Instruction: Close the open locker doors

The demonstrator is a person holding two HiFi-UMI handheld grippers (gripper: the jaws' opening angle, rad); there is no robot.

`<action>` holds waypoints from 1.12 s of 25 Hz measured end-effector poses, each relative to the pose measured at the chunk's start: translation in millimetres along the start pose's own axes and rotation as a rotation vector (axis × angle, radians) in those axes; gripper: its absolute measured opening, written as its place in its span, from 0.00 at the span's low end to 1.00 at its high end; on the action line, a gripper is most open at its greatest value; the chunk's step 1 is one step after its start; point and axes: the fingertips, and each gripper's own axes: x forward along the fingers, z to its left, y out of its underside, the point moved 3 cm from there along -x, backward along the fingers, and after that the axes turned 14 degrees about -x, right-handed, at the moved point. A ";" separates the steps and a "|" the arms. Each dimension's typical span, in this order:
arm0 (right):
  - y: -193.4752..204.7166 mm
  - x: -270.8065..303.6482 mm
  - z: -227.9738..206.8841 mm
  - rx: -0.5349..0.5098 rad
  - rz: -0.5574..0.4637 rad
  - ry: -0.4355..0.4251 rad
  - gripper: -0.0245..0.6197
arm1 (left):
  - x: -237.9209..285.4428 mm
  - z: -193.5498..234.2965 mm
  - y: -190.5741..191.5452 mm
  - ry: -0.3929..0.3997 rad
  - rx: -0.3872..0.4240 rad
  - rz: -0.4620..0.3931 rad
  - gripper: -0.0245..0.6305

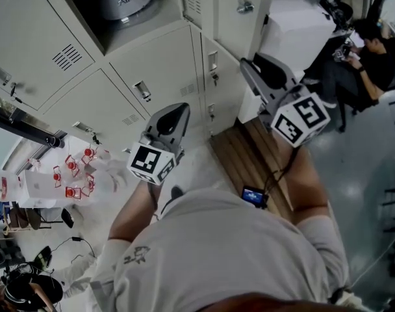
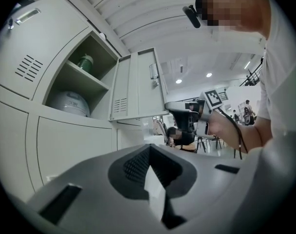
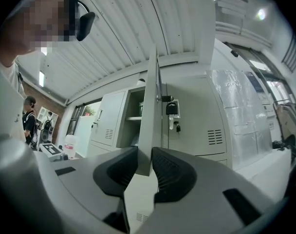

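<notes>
Door (image 3: 149, 121) between right gripper (image 3: 144, 155) jaws

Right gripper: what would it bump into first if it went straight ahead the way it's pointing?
The open locker door. Its thin edge already stands between the right gripper's jaws, which press on it, so going on would probably just slide the gripper further along that door.
</notes>
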 end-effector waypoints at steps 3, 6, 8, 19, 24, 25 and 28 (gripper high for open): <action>-4.8 3.4 13.8 0.004 -0.013 -0.023 0.18 | -8.1 10.0 -7.4 -0.020 0.006 -0.001 0.03; -9.9 8.3 26.9 -0.008 -0.026 -0.037 0.18 | -14.7 23.0 -13.5 -0.029 0.022 -0.009 0.03; -11.7 12.9 38.7 -0.007 -0.029 -0.051 0.19 | -21.6 32.3 -14.4 -0.036 0.022 -0.013 0.03; -30.0 63.1 109.8 -0.030 -0.051 -0.133 0.19 | -66.1 84.3 -26.0 -0.082 0.000 -0.034 0.03; -37.5 106.0 145.1 -0.072 -0.048 -0.142 0.18 | -89.4 110.6 -34.4 -0.092 0.004 -0.049 0.03; -37.2 115.4 150.2 -0.078 -0.049 -0.139 0.18 | -94.1 116.3 -36.0 -0.095 0.004 -0.050 0.03; -37.0 144.2 163.9 -0.111 -0.043 -0.118 0.17 | -106.9 134.1 -39.9 -0.102 0.007 -0.054 0.03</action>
